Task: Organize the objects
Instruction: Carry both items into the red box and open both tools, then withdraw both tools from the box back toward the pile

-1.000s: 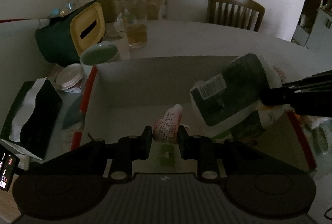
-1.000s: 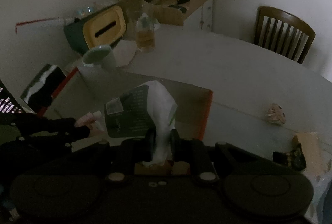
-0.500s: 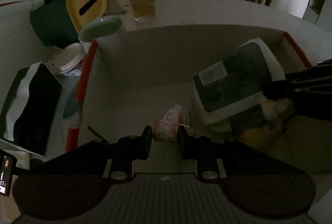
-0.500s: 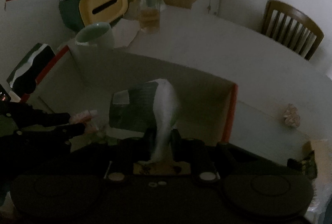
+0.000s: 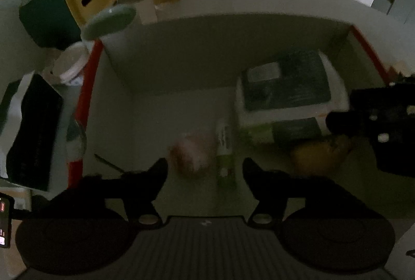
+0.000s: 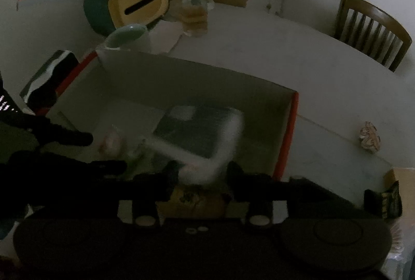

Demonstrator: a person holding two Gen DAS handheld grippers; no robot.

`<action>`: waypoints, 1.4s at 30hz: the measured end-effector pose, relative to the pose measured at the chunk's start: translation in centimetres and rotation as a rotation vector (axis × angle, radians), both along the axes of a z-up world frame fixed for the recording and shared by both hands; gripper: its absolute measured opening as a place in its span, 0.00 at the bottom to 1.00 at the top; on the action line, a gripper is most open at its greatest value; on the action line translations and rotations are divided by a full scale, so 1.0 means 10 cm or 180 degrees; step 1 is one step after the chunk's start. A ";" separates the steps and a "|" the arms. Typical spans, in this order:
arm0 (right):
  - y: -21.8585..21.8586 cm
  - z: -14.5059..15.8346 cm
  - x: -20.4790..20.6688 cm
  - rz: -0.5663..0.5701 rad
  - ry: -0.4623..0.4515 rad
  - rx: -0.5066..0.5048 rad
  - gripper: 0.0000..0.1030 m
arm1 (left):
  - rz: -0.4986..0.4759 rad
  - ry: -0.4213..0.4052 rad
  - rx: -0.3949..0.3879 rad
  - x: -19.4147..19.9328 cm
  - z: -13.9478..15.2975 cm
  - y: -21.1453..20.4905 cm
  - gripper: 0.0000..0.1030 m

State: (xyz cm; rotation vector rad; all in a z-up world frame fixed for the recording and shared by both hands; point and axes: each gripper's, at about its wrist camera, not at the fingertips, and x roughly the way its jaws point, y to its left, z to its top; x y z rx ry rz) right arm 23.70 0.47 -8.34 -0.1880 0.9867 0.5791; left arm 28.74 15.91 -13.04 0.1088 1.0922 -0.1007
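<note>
the box (image 5: 197,51) looks like plain matt cardboard, pale inside with red edges. the packet (image 5: 288,88) in it is soft plastic wrap, slightly shiny, with a paper-looking label. the mug (image 6: 129,38) looks like smooth glazed ceramic, the chair (image 6: 371,31) is varnished wood, and the jar (image 6: 193,12) is clear glass. the tissue box (image 6: 137,5) looks like smooth plastic.

The cardboard box (image 5: 181,67) is pale inside with red edges. In it lie a white packet (image 5: 290,88) with a dark green face and a white label, a pinkish tube (image 5: 193,152), and a white-and-green tube (image 5: 225,147). Behind stands a teal tissue box (image 6: 135,7) with a yellow front. The bench (image 6: 285,59) is white.
</note>
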 end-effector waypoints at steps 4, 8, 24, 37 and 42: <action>-0.09 0.07 -0.05 0.0004 0.0008 0.0089 0.47 | 0.0086 -0.0076 -0.0001 -0.05 0.02 0.01 0.65; -0.19 0.15 -0.12 0.0007 -0.0010 0.0185 0.49 | 0.0145 -0.0253 0.0001 -0.15 0.12 0.01 0.65; -0.77 0.55 -0.50 0.0095 -0.0262 0.0482 0.60 | 0.0130 -0.0781 -0.0073 -0.70 0.68 -0.37 0.65; -1.56 0.66 -0.78 -0.0057 -0.0447 0.0525 0.77 | 0.0006 -0.0996 -0.0250 -1.00 0.92 -1.00 0.78; -1.97 0.60 -0.78 -0.0303 -0.0407 0.0505 0.81 | -0.0057 -0.0982 -0.0275 -1.07 0.90 -1.27 0.79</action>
